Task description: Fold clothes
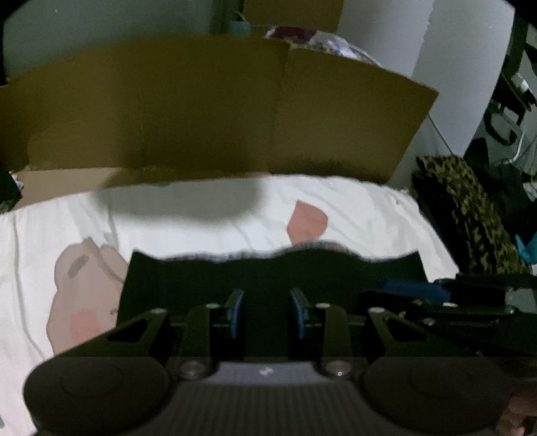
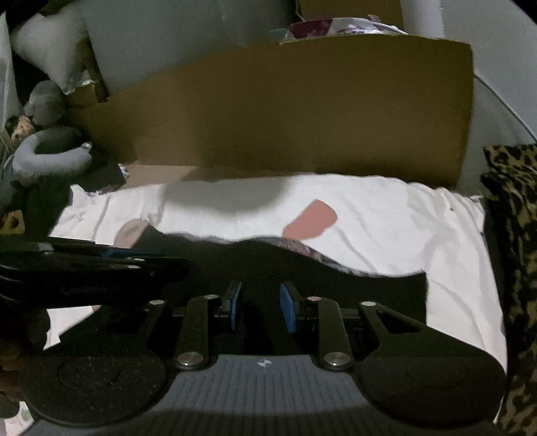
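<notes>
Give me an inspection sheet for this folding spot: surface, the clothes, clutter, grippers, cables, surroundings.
Surface: white sheet with pink cartoon prints, creased.
Job's things: dark garment spread on the sheet, its far edge wavy; a patterned lining shows at that edge.
Clutter: leopard-print fabric at the right; grey plush toy at the left; floral cloth behind the cardboard.
Grippers: left gripper and right gripper side by side over the dark garment, blue pads apart with dark cloth between them; whether they pinch it cannot be told.
Cables: thin cable along the wall.
Surroundings: upright cardboard panel behind the sheet; pale wall; dim light.
</notes>
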`<state>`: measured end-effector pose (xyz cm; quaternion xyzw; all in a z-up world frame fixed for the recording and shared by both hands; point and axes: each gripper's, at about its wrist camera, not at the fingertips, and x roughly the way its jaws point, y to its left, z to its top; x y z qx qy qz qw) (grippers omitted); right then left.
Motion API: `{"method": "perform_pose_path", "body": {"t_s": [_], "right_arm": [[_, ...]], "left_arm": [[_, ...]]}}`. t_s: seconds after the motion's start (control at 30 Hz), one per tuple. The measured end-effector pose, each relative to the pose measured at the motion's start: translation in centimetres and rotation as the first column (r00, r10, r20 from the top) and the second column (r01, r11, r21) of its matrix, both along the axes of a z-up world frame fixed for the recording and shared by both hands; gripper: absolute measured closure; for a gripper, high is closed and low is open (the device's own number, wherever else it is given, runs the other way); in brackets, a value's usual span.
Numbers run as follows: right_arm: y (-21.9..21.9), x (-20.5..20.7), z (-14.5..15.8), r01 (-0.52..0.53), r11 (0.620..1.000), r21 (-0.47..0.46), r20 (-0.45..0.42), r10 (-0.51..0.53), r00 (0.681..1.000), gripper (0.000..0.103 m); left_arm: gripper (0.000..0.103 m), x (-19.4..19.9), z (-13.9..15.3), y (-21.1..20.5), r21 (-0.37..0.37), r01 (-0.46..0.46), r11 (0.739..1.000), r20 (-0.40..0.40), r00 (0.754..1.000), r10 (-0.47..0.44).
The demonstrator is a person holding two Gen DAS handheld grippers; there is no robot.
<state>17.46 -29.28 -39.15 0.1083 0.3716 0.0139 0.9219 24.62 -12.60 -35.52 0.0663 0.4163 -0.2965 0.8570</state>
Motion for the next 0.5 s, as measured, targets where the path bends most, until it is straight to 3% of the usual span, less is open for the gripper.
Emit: {"method": "perform_pose_path", "body": {"t_s": [0.1, 0.2, 0.5], "right_arm": [[0.3, -0.5, -1.1, -0.024, 0.998, -0.052, -0.021, 0.023, 1.000, 0.072], [0.0, -0.7, -2.1, -0.051, 0.996, -0.071, -0.047, 0.048, 0.998, 0.072], [-1.3, -1.9, -3.1, -0.026, 0.995, -0.096, -0.069, 0.019, 0.997, 0.072]], "left_arm": [[0.071, -0.1, -1.4, 0.2, -0.007, -0.023, 1.000, -0.034, 0.999, 0.023], [0.071, 0.1, -2.0, 0.3, -0.022, -0.032, 0.999, -0.027, 0.999, 0.032], [0.069, 1.1, -2.8, -0.3, 0.026, -0.033, 0.999, 0.014, 0.999, 0.033]]}}
